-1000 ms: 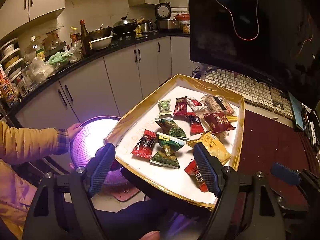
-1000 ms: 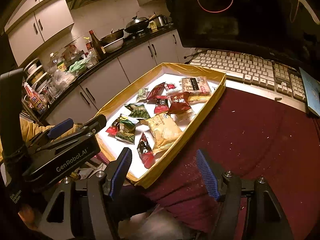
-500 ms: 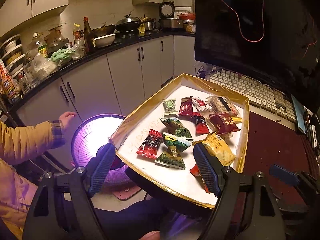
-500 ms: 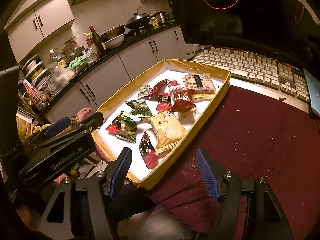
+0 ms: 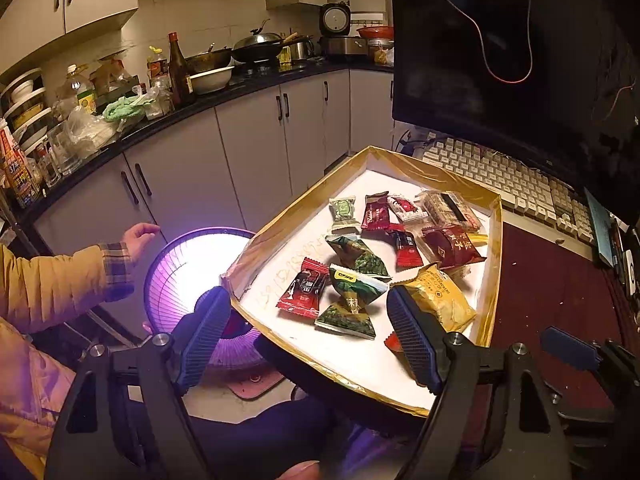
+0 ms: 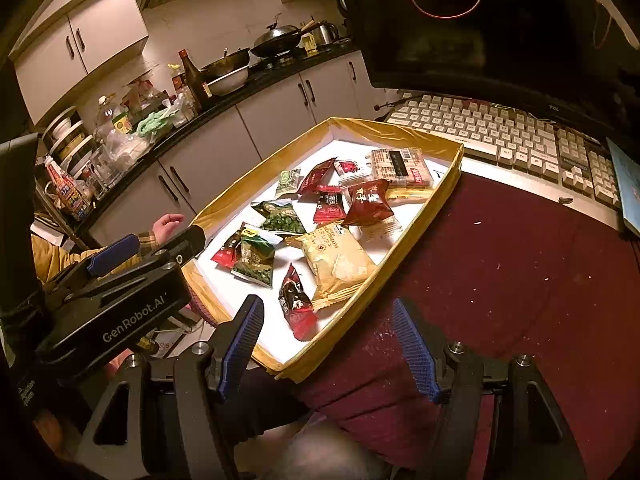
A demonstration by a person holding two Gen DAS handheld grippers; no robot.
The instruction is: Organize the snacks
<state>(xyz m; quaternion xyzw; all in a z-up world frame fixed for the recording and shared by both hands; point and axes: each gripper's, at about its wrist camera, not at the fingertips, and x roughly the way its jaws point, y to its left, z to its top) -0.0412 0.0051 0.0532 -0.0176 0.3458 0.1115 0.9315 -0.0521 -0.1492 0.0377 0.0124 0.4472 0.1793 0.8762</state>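
A gold-rimmed white tray (image 5: 494,248) (image 6: 420,224) holds several snack packets: green pea bags (image 5: 352,300) (image 6: 256,258), a yellow cracker bag (image 5: 440,298) (image 6: 336,262), red packets (image 5: 304,290) (image 6: 296,304), a dark red bag (image 5: 452,246) (image 6: 368,200) and a clear biscuit pack (image 5: 450,210) (image 6: 400,168). My left gripper (image 5: 308,320) is open and empty above the tray's near edge. My right gripper (image 6: 328,332) is open and empty over the tray's near right corner.
The tray lies on a dark red tablecloth (image 6: 520,272) and overhangs its left edge. A white keyboard (image 6: 500,132) and a dark monitor (image 5: 520,60) stand behind. A glowing heater (image 5: 188,276) and another person's hand (image 5: 138,236) are at left, below cluttered kitchen counters (image 5: 160,96).
Both grippers have drawn back and risen slightly, so the tray sits farther away. The other person's hand has lifted off the heater. No snack has moved.
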